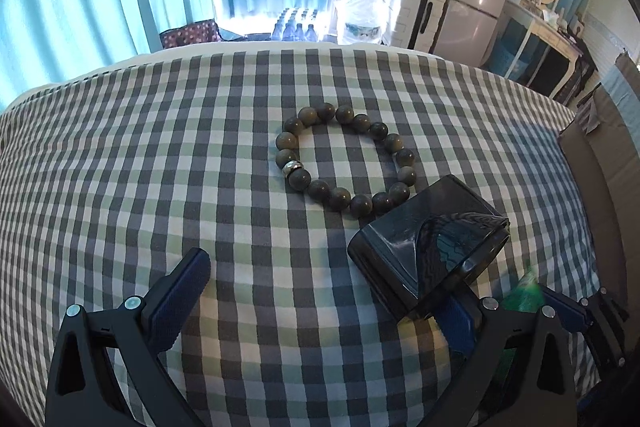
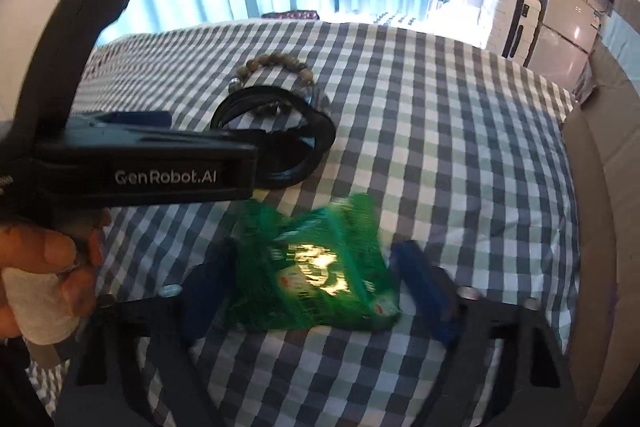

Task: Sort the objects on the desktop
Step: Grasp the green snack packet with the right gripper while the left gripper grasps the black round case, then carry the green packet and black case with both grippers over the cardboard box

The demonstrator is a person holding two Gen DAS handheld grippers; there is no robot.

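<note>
A: Start at the left tool. How does it stand?

B: Spread wide, gripping nothing. Its left finger sits over bare checked cloth; its right finger is mostly hidden under the black oval container, which lies on its side against it, its mouth turned toward the right edge of the bed.

A: And the right tool?

B: Also parted, with the green snack packet between its 2 blue fingers. The packet is blurred, and I can't tell whether the pads touch it. I'd judge it not gripped, since the gap looks wider than the packet.

A: Further out?

B: The bead bracelet lies flat near the middle of the bed, ahead of the left tool, its nearest beads touching or just beside the container's closed end. From the right wrist view the bracelet sits behind the container, partly hidden by its rim. A cardboard box stands along the bed's right edge.

A: How far along is the sorting?

B: Early, I'd say. All 3 things rest on the bed close together, none visibly put away. If the box is the destination, which is a guess, every item is left to go.

A: What's nearest for each tool?

B: The packet for the right, directly between its fingers; the container for the left, against its right finger, bracelet beyond.
</note>
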